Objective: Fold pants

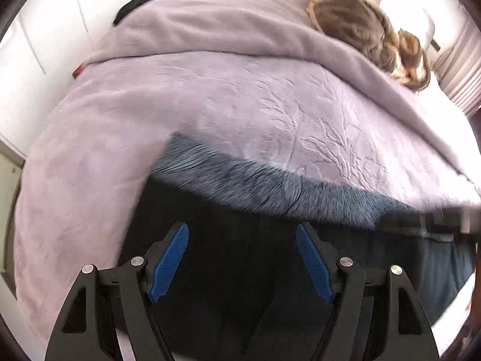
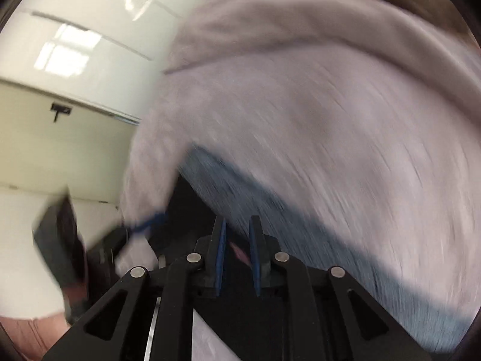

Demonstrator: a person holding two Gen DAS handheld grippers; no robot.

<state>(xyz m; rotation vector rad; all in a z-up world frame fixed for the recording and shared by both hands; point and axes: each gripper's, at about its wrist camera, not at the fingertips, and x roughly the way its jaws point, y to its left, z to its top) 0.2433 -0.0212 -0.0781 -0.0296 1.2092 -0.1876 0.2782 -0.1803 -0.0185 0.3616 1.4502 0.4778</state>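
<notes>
Pants (image 1: 240, 270) and lilac blanket (image 1: 240, 96) show no readable writing.

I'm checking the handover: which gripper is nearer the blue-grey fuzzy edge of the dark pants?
Right. The right gripper has its nearly closed tips at the blue-grey fuzzy edge. The left gripper is open over the pants' dark fabric, short of that edge.

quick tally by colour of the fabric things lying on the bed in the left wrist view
Lilac plush blanket: 1
Dark blue-grey pants: 1
Brown furry throw: 1
Black cloth item at the far edge: 1
Total: 4
</notes>
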